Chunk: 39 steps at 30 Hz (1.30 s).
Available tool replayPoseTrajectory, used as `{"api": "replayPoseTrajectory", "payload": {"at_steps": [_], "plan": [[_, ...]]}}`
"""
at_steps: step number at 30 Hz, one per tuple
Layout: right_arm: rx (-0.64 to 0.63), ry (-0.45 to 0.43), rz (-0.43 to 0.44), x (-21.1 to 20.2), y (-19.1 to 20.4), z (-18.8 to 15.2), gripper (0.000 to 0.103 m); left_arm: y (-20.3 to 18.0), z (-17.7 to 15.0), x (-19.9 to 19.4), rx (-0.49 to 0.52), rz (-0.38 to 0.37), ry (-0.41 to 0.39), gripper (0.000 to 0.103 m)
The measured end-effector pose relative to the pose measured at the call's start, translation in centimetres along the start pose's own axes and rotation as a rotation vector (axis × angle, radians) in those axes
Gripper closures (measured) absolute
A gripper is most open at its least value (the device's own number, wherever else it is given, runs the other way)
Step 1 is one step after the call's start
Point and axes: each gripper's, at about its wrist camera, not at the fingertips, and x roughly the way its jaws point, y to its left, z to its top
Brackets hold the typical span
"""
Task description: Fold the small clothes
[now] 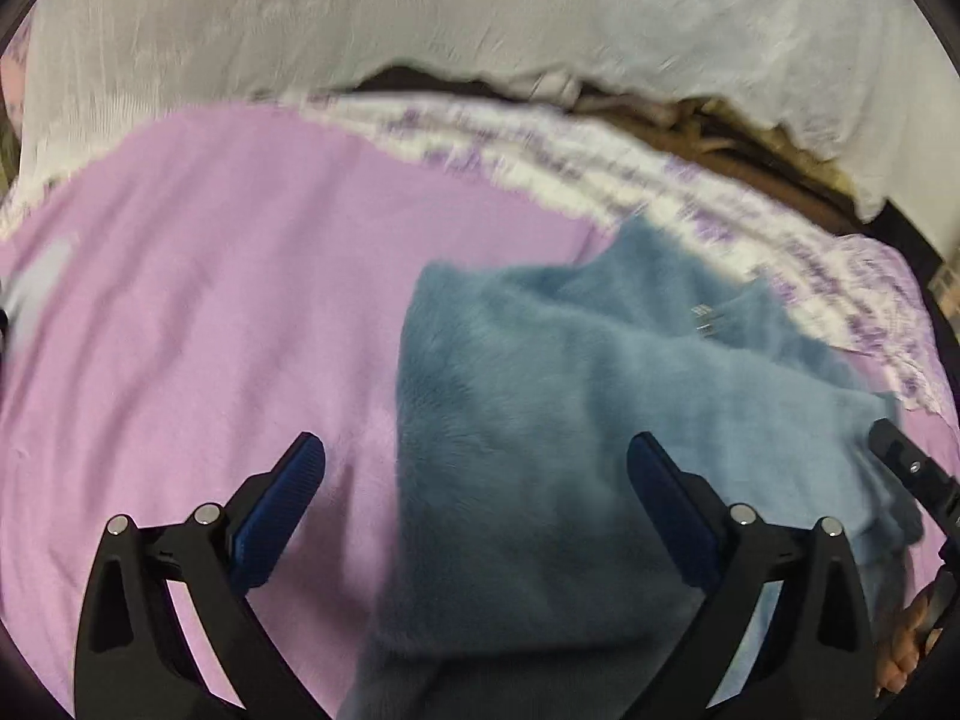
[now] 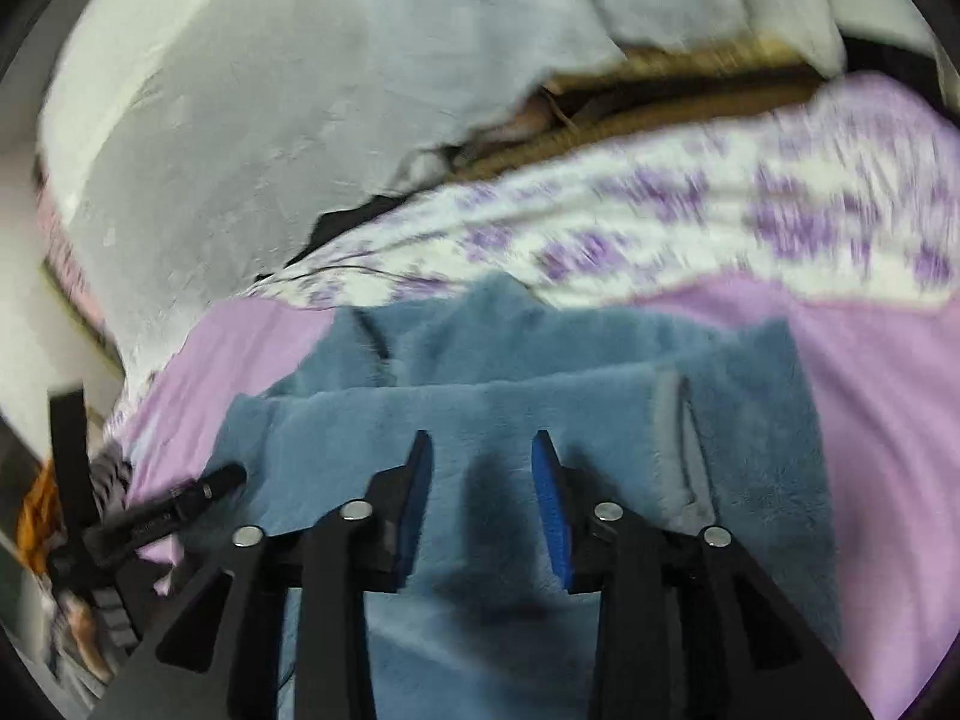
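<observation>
- Left gripper (image 1: 477, 459) — jaws spread wide, empty, above fleece (image 1: 570, 420) edge.
- Right gripper (image 2: 482, 450) — jaws partly apart, nothing pinched, over fleece on sheet (image 2: 888, 420).

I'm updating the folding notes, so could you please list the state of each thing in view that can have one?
Blue fleece garment: partly folded, one layer doubled over, lying on the sheet, not gripped.
Left gripper: open wide, nothing between the pads.
Right gripper: open, above the garment, empty.
Lilac bedsheet: spread flat, lightly creased.
</observation>
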Motion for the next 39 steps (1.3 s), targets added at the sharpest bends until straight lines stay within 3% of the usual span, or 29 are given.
{"api": "replayPoseTrajectory", "payload": {"at_steps": [2,6,15,19,21,23,28,33,39], "plan": [[-0.077,0.03,-0.021,0.0,1.4,-0.9,0.057,-1.1,-0.5,-0.7,0.044,-0.01,-0.009,0.005],[-0.088,0.129,-0.026,1.6,1.1,-2.2,0.056,-3.9,-2.0,2.1,0.176,0.073,0.093,0.004],[-0.093,0.072,-0.001,0.8,2.4,0.4,0.055,-3.9,0.0,-0.8,0.148,0.068,-0.017,0.004],[-0.078,0.111,-0.011,3.9,2.8,1.9,0.055,-5.4,1.4,0.8,0.186,0.105,0.008,0.004],[-0.073,0.134,-0.036,5.4,2.5,1.6,0.055,-5.5,1.0,2.9,0.2,0.123,0.057,0.004],[-0.059,0.169,-0.024,6.9,1.7,0.9,0.054,-4.9,0.1,4.2,0.187,0.096,0.092,0.004],[-0.078,0.145,-0.024,6.6,2.1,0.6,0.051,-4.5,0.1,3.9,0.168,0.076,0.081,0.004],[-0.027,0.067,0.011,4.2,1.2,0.6,0.048,-3.8,-0.5,2.4,0.152,0.045,0.048,0.004],[-0.048,0.096,-0.035,1.8,0.7,-1.0,0.044,-2.8,-1.7,0.7,0.133,0.03,0.055,0.004]]}}
